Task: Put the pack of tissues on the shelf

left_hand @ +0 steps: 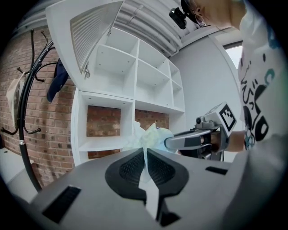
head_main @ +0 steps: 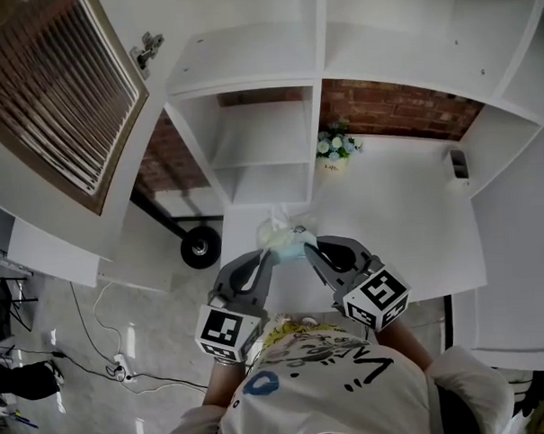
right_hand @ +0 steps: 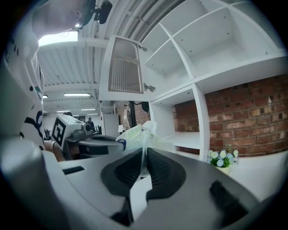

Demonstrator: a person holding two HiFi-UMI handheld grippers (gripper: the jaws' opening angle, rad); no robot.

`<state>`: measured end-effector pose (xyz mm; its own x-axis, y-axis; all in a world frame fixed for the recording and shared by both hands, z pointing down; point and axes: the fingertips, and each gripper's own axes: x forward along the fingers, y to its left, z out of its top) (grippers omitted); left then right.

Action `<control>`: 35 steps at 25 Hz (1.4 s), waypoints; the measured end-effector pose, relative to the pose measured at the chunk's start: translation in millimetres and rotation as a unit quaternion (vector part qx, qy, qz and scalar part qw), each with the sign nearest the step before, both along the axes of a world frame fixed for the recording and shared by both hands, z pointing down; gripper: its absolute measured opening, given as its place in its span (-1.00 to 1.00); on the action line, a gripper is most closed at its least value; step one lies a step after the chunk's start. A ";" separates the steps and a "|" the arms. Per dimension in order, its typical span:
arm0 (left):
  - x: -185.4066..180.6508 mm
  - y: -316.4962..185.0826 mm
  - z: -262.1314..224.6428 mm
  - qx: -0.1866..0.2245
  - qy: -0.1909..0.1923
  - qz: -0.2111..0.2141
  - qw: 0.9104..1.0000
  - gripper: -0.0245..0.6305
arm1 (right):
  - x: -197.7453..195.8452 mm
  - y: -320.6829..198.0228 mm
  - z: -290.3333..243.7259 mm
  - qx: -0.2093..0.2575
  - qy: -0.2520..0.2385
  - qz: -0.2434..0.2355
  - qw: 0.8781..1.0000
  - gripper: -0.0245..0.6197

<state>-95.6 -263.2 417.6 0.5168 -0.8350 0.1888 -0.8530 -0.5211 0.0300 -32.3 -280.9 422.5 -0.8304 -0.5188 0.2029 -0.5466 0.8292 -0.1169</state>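
Showing the carry stage of the task: the pack of tissues (head_main: 286, 235) hangs in the air between the two tools, just in front of the person and short of the shelf (head_main: 261, 163). The left tool (head_main: 272, 253) is pressed together on a thin fold of the pack's wrapper, which runs up between its pads in the left gripper view. The right tool (head_main: 310, 248) is likewise closed on the wrapper from the opposite side. The pack touches no board and no part of the table (head_main: 407, 215).

Done, as judged from this view: the pack is picked up and brought before the shelf. Left to do: carry it forward into a compartment, set it on a board, and part both tools from the wrapper.

Count of items:
- Pack of tissues: one.
- Tools: two, both pinching the pack.
- Shelf unit: one, white and backed by brick, with several open compartments; no item shows in any of them.
- Louvred door (head_main: 46, 95): one, swung open at the upper left.
- Pot of flowers (head_main: 337, 150): one, standing on the table near the shelf's upright, well apart from the pack.
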 end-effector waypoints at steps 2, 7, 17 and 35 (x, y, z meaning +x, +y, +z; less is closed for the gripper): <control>-7.0 -12.1 -1.9 0.002 -0.005 0.008 1.000 -0.87 | -5.3 -11.9 -2.7 0.001 -0.002 0.012 1.000 -0.81; -24.8 -43.6 -13.3 0.016 -0.004 0.028 0.999 -0.87 | -22.1 -42.6 -15.9 0.015 -0.008 0.033 0.999 -0.81; -50.1 -96.7 -16.4 0.029 -0.006 0.041 0.999 -0.87 | -49.3 -92.2 -24.4 0.034 0.001 0.047 0.998 -0.81; -63.8 -179.2 -12.9 0.044 -0.006 0.046 0.998 -0.87 | -64.2 -182.2 -12.6 0.053 0.025 0.090 0.994 -0.81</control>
<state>-159.5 -442.4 404.6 0.5895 -0.7983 0.1233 -0.8018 -0.5968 -0.0302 -96.5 -463.1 409.9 -0.7126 -0.6785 0.1786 -0.6900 0.7238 -0.0033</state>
